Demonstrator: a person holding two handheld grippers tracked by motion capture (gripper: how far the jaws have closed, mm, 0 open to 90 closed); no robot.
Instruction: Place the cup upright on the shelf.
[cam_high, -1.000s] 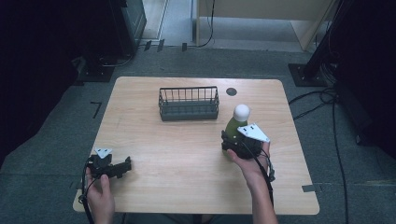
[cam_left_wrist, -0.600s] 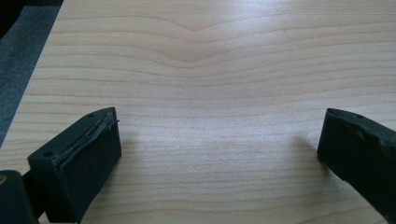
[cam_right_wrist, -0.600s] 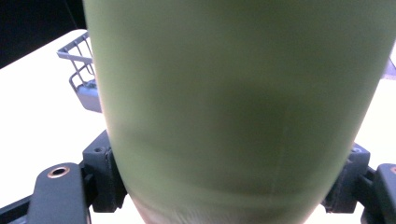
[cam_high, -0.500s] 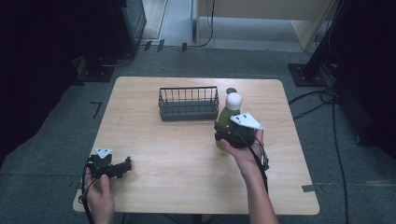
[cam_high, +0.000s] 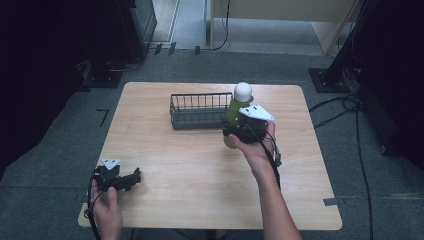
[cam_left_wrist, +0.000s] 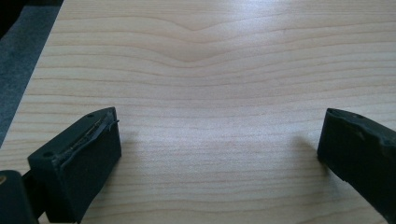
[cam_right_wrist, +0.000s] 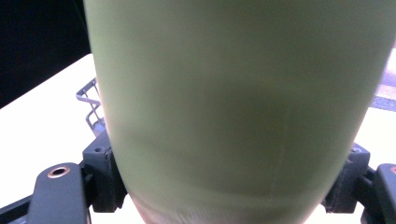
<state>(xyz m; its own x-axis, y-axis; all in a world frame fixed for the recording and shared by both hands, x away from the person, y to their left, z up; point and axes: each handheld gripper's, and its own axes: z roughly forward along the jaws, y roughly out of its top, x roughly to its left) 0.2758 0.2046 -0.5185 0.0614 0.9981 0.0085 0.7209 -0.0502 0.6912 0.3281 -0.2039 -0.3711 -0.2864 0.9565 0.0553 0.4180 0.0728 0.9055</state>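
Two claws work over a wooden desk (cam_high: 200, 170). The right claw (cam_high: 240, 131) is clenched on a green bottle (cam_high: 233, 112) with a round white cap (cam_high: 243, 90), gripping it low on its body; in the right gripper view the bottle (cam_right_wrist: 238, 93) stands between the two jaws, which press against its sides. The bottle is upright, just beside the right end of a dark wire basket (cam_high: 197, 111) that sits on the far middle of the desk. From the high view I cannot tell whether the bottle's base touches the desk or hangs a little above it. In the right gripper view a corner of the basket (cam_right_wrist: 93, 109) shows behind the bottle at its left.

The left claw (cam_high: 134, 176) lies at the near left corner of the desk, well apart from bottle and basket, held in the person's left hand (cam_high: 106, 207). Its jaws are spread wide and grasp nothing; in the left gripper view bare wood (cam_left_wrist: 210, 93) lies between them.
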